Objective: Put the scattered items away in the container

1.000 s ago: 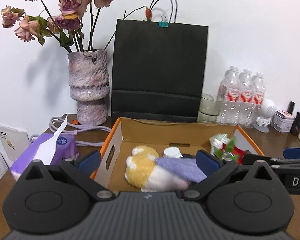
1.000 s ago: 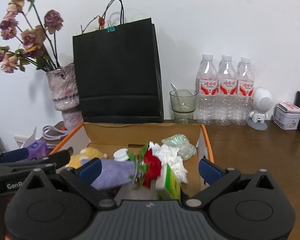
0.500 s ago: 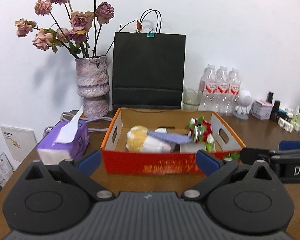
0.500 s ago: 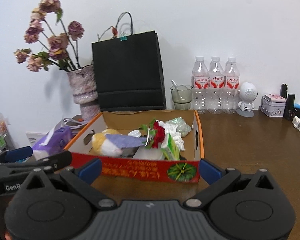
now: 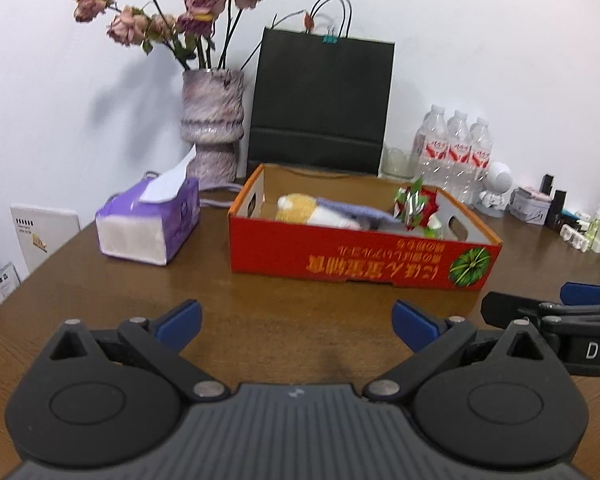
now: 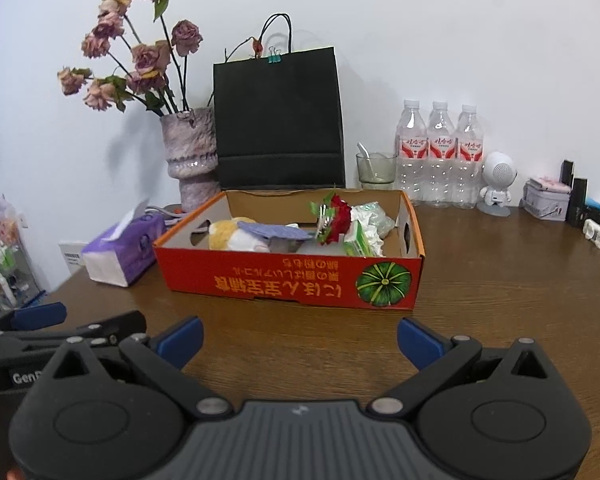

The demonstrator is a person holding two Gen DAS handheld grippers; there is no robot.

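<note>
Box beyond both spread, empty tools: left; right.

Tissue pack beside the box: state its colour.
The tissue pack is purple with white ends, clearest in the left wrist view.

Bright, even light; slight blur, fisheye-bent edges.

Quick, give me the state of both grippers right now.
Left gripper: open, holding nothing, above the table.
Right gripper: open, holding nothing, in front of the red box.
</note>
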